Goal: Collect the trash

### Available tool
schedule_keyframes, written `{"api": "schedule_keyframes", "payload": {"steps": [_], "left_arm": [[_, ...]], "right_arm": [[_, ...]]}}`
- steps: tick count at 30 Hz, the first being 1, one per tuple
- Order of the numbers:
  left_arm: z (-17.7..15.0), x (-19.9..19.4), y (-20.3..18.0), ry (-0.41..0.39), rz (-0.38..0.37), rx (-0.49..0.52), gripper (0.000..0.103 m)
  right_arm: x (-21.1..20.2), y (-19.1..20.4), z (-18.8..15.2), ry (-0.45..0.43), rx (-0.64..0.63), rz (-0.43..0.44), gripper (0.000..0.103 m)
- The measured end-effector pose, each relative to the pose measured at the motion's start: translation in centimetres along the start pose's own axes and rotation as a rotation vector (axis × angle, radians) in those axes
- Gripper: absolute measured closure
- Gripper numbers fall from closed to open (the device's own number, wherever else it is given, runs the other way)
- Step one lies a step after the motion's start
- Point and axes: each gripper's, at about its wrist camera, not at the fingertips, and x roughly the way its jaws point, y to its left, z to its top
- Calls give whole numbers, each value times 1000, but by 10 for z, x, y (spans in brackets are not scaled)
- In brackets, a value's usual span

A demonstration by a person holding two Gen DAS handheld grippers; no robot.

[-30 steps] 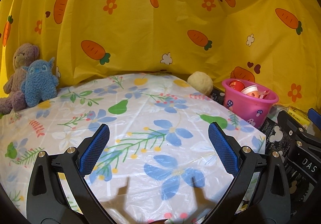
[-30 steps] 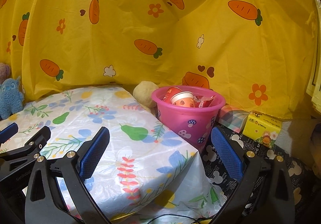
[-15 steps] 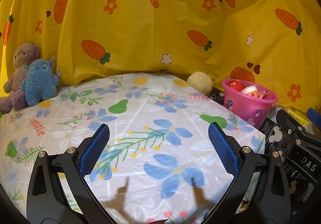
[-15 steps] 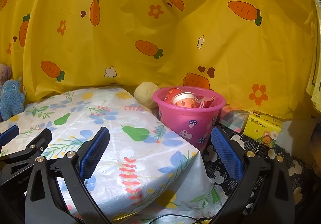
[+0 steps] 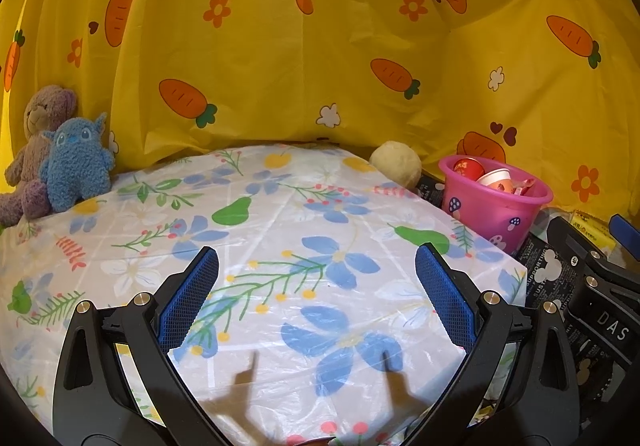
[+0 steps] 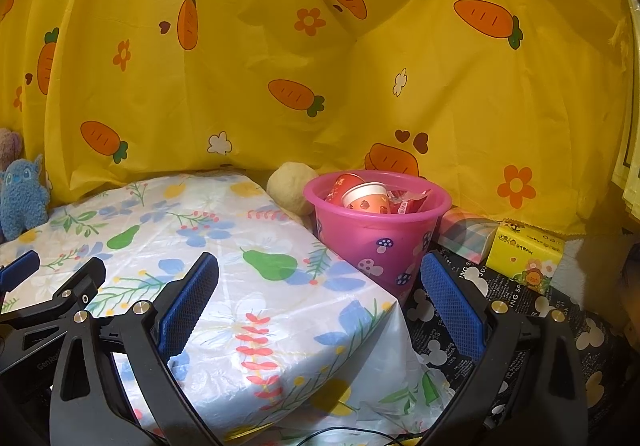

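Observation:
A pink bucket (image 6: 380, 238) with mushroom prints stands off the right edge of the table, on a black mouse-print surface. It holds paper cups (image 6: 366, 196) and red wrappers. It also shows at the right of the left wrist view (image 5: 494, 208). My left gripper (image 5: 318, 288) is open and empty above the flowered tablecloth (image 5: 280, 246). My right gripper (image 6: 318, 290) is open and empty, over the table's right corner, short of the bucket. The left gripper's body shows at the left of the right wrist view.
A blue plush (image 5: 76, 166) and a brown bear (image 5: 36, 150) sit at the table's far left. A cream ball (image 6: 290, 188) lies behind the bucket. A checked box (image 6: 466, 238) and a yellow tissue pack (image 6: 526, 252) lie right of it. A yellow carrot-print curtain (image 6: 320, 66) closes the back.
Both views have shifted very slightly; the right gripper has edged a little to the left. Both grippers stay open and empty.

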Motion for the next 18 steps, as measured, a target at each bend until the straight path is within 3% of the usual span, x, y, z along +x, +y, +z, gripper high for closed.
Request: {"api": "schedule_keyframes", "payload": {"steps": [18], "left_arm": [[0,0,-2,0,1,-1,6]], "right_arm": [[1,-1,2,-4,5,-1,6]]}}
